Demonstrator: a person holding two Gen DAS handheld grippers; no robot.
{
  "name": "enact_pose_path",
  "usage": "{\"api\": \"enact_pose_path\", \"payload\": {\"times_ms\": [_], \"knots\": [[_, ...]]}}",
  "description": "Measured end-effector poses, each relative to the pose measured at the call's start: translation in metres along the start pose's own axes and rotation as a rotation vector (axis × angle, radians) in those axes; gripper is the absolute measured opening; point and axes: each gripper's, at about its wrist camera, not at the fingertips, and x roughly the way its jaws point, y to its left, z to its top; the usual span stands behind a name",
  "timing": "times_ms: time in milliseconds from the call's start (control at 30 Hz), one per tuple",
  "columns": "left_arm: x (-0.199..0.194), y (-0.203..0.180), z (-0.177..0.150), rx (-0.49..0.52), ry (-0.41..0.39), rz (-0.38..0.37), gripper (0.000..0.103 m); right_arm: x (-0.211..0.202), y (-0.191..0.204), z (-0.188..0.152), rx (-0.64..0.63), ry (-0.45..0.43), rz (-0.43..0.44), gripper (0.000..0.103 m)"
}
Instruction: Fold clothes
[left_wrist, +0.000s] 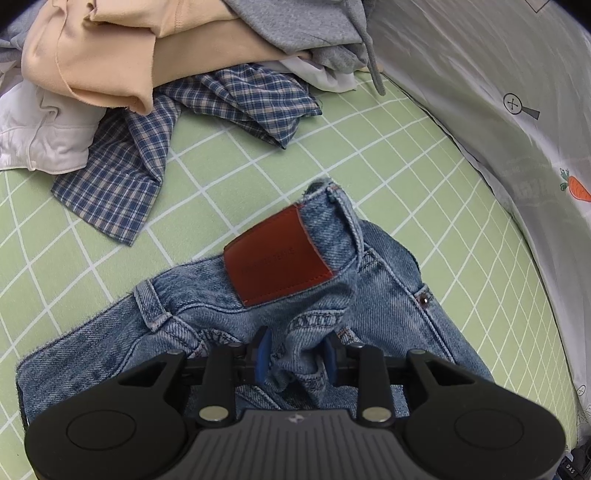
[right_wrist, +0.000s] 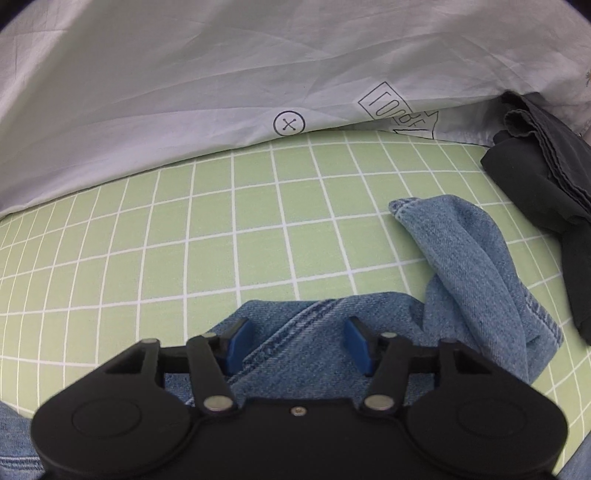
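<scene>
The left gripper (left_wrist: 297, 356) is pinching a bunched fold of the light-blue denim jeans (left_wrist: 332, 280) between its blue pads at the waistband, just below the red-brown leather patch (left_wrist: 279, 258). The jeans are lying on the green white-gridded sheet (left_wrist: 229, 173), waistband pointing toward the pile of plaid, beige and grey garments (left_wrist: 155, 55). The right gripper (right_wrist: 297, 341) is hovering with its jaws wide apart over a denim seam, gripping nothing; the hemmed leg (right_wrist: 465, 251) is extending toward the folded dark cloth (right_wrist: 546, 177).
</scene>
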Motion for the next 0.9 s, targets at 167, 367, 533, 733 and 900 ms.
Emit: {"api": "enact_pose_path", "payload": {"times_ms": [167, 367, 533, 733, 900], "knots": [[0.0, 0.0, 0.0, 0.012, -0.001, -0.008, 0.033, -0.007, -0.005, 0.002, 0.031, -0.021, 0.06, 0.013], [0.0, 0.004, -0.001, 0.016, -0.012, -0.023, 0.037, -0.063, -0.005, 0.007, 0.074, -0.23, 0.191, 0.012], [0.001, 0.005, -0.003, 0.038, -0.021, -0.026, 0.042, -0.127, -0.04, -0.008, 0.255, -0.457, 0.344, 0.012], [0.002, 0.001, -0.005, 0.065, -0.034, -0.007, 0.044, -0.123, -0.081, -0.054, 0.329, -0.37, 0.151, 0.012], [0.002, -0.003, -0.005, 0.078, -0.038, 0.007, 0.045, -0.091, -0.071, -0.091, 0.143, -0.141, -0.082, 0.038]]}}
